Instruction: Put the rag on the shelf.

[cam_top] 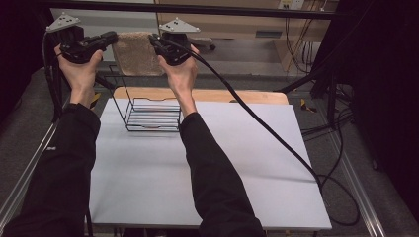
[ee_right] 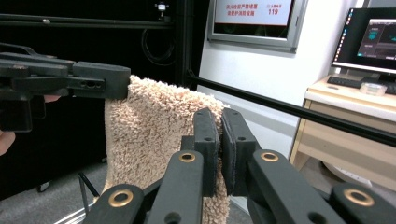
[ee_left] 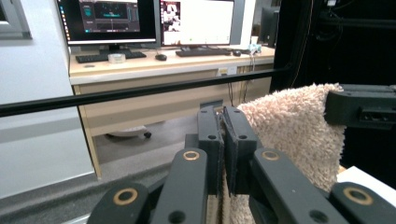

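A beige fluffy towel (cam_top: 137,53) hangs stretched between the two grippers, held up in the air beyond the far edge of the table and above the black wire basket (cam_top: 150,114). The left gripper (cam_top: 109,38) pinches the towel's upper left corner; in the left gripper view its jaws stand nearly together with the towel's edge (ee_left: 285,135) caught between the pads. The right gripper (cam_top: 154,43) pinches the towel's upper right corner, and in the right gripper view its jaws are likewise squeezed tight on the pile of the towel (ee_right: 154,135), with the left gripper (ee_right: 122,83) gripping the towel's opposite top corner.

The wire basket stands upright on the white table top (cam_top: 207,168), near its far edge and directly below the towel, between the person's two black-sleeved forearms. A wooden board (cam_top: 247,96) lies just behind the basket along the far edge of the table. The right gripper's black cable (cam_top: 267,128) trails from the basket's side across the white surface to its right edge.
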Demonstrator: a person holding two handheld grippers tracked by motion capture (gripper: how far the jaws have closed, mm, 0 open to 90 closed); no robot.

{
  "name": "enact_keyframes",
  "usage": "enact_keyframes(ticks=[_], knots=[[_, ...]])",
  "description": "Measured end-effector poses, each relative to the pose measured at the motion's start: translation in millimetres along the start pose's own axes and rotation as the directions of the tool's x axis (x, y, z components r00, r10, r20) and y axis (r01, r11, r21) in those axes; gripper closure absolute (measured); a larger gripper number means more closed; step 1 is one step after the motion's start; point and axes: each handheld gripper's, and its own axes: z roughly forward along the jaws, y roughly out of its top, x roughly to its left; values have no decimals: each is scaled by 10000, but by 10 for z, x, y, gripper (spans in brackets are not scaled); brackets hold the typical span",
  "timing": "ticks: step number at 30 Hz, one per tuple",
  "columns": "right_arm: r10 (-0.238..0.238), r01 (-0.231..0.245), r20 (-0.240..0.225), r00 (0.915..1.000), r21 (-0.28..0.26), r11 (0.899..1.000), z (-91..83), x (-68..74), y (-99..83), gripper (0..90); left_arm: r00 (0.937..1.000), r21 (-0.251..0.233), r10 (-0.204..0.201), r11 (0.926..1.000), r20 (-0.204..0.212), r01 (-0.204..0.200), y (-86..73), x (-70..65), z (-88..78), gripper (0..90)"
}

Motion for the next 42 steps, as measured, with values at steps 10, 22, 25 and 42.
enact_keyframes(ticks=[10,22,25,42], knots=[[13,-12,-18,10000,532,9986,35,38,-132,859,9997,204,185,9996,136,-187,-157,3,-38,862],[149,-137,-139,9998,835,9964,-25,43,-329,859,9992,459,230,9986,318,-244,-346,-39,-48,862],[213,-197,-175,9996,863,9961,-41,54,-361,858,9989,443,246,9987,398,-263,-368,-53,-75,862],[-105,154,-529,9985,930,9956,-178,208,-397,853,9972,390,342,9986,671,-368,-512,-128,-340,861]])
